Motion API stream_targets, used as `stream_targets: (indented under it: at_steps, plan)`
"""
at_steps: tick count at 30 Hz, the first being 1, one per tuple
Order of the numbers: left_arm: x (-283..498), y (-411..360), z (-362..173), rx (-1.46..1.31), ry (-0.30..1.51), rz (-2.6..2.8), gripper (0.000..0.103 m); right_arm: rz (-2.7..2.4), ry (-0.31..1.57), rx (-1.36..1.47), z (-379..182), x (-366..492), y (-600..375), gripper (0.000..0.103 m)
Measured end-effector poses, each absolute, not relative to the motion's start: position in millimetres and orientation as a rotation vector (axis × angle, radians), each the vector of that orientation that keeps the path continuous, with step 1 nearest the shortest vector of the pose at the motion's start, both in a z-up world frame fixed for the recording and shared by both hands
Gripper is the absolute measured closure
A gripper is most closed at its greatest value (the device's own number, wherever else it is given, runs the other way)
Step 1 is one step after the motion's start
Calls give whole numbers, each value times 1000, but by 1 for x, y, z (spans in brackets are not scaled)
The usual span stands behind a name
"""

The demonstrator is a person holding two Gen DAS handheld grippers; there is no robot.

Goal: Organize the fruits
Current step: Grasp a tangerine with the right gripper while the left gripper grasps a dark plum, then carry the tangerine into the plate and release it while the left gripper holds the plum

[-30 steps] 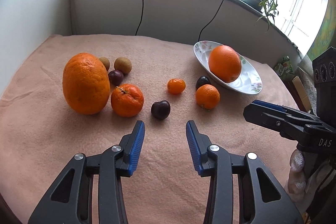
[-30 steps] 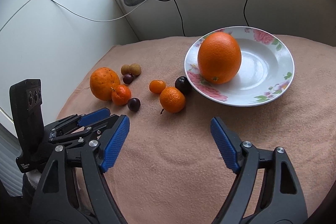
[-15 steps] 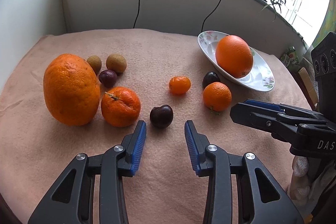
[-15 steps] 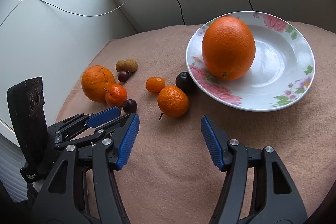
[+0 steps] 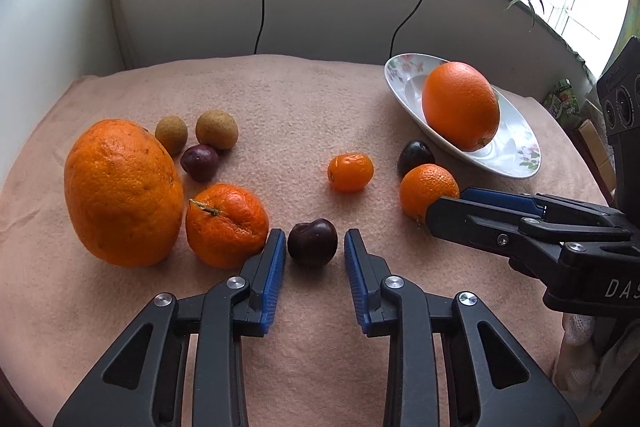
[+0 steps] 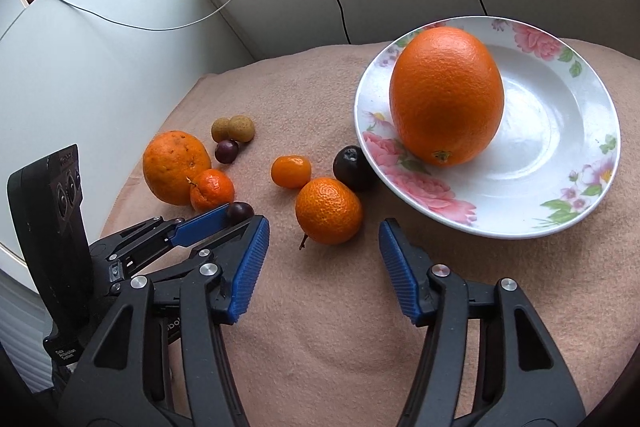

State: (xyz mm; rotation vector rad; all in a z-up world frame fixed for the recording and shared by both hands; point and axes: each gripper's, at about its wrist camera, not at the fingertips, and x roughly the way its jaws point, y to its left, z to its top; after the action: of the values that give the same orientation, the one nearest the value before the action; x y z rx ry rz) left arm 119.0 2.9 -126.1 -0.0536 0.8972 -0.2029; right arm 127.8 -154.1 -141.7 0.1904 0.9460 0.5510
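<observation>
Cherry (image 5: 312,242), low centre of the left view, lies on the cloth (image 5: 304,99) just ahead of the left gripper (image 5: 315,245); its jaws have been closing, narrow, not yet pressing. Judged light, smooth, easily bruised: grip across its middle. Right gripper (image 6: 324,245) likewise closing, half-wide, empty, behind the mandarin (image 6: 329,210).
</observation>
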Motion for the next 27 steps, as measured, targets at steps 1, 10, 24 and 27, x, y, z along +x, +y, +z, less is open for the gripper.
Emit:
stream_targets:
  at_steps: [1, 10, 24, 27]
  plan:
    - [120, 1, -126, -53, 896, -201, 77, 551, 946, 188, -141, 128, -153, 47]
    - [122, 1, -127, -49, 889, -199, 81, 540, 962, 161, -146, 134, -145, 63]
    - [117, 6, -122, -83, 877, -213, 81, 543, 937, 163, -138, 122, -153, 65]
    - [115, 7, -118, -101, 871, -224, 81, 540, 925, 172, -134, 117, -161, 65]
